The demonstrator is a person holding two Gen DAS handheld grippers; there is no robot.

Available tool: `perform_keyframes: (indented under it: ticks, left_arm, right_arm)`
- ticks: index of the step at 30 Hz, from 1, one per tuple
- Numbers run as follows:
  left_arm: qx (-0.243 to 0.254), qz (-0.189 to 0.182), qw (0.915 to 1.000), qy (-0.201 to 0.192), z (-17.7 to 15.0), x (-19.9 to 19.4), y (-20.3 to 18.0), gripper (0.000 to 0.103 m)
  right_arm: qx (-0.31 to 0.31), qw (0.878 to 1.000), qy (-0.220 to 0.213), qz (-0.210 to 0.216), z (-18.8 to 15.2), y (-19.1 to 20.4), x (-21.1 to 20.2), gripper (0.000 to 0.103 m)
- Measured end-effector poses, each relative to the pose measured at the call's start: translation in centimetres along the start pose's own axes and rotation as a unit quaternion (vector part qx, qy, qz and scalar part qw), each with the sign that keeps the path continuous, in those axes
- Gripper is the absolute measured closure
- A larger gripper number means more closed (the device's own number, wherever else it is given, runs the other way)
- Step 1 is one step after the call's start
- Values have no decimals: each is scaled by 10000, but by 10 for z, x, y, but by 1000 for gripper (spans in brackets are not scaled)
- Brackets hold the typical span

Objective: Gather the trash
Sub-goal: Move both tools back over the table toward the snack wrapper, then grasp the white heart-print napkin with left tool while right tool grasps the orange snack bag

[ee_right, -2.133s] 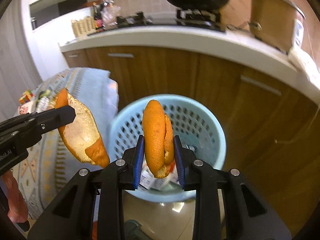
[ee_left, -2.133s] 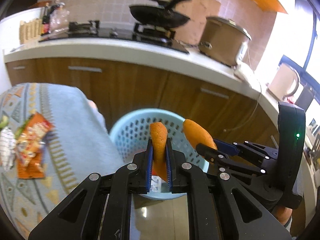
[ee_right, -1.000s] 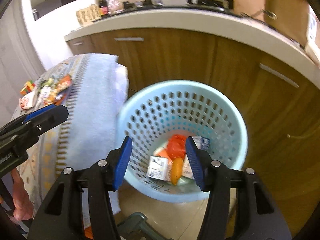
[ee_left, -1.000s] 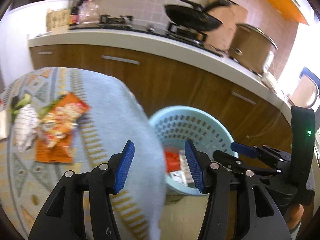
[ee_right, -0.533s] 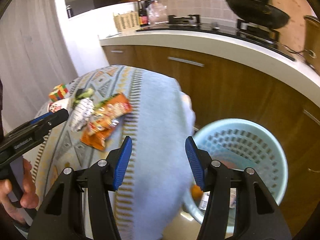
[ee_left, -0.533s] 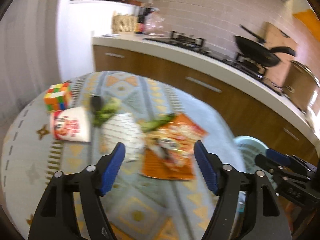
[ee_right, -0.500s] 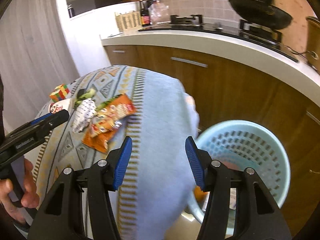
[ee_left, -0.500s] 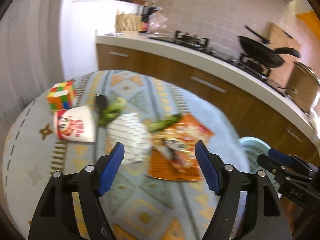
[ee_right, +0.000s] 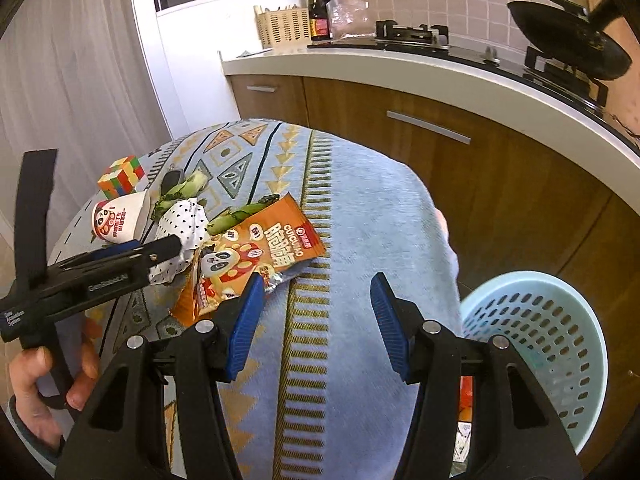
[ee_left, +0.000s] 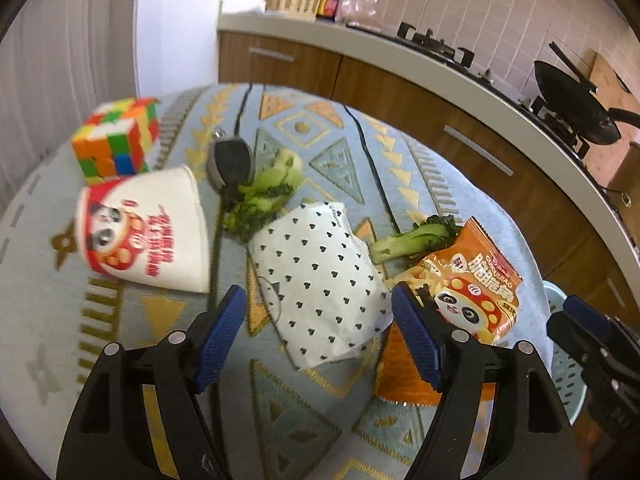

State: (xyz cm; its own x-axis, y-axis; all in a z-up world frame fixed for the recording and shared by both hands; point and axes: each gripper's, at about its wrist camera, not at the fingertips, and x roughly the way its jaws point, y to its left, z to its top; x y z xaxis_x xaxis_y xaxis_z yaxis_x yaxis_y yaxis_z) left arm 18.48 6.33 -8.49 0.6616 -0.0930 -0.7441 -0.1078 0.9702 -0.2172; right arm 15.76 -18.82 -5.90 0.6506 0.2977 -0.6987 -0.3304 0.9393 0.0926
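Over the desk [ee_left: 120, 360], the left claw [ee_left: 318, 332] has just been opening and hangs empty above a spotted wrapper [ee_left: 316, 276]. Right claw [ee_right: 316, 312] gapes empty beside the basket [ee_right: 560, 320].

- Orange snack bag [ee_left: 466, 280]: torn open, lying flat on the tabletop.
- White dotted wrapper [ee_left: 320, 276]: crumpled, just left of it.
- Paper cup [ee_left: 148, 232]: tipped on its side.
- Two vegetable scraps [ee_left: 260, 196], likely bok choy.
- Pale blue bin [ee_right: 536, 344]: perforated, on the floor, holding trash.
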Motion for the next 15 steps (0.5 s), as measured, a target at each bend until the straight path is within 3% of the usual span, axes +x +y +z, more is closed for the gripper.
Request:
perform_keyframes:
  ticks: [6, 10, 13, 15]
  left_arm:
    - [190, 212, 9996, 84, 3, 14, -5, 29]
    - [462, 490, 9977, -31, -2, 14, -7, 51]
    - [427, 381, 9983, -103, -4, 10, -1, 59]
    - [372, 319, 9987, -143, -5, 9, 1, 66]
  right_arm:
    - [-43, 9999, 87, 47, 5, 8, 13, 51]
    - [-60, 9999, 123, 105, 10, 11, 20, 51]
    - [12, 9996, 175, 218, 15, 11, 26, 51]
    - [76, 9994, 215, 268, 18, 11, 32, 45]
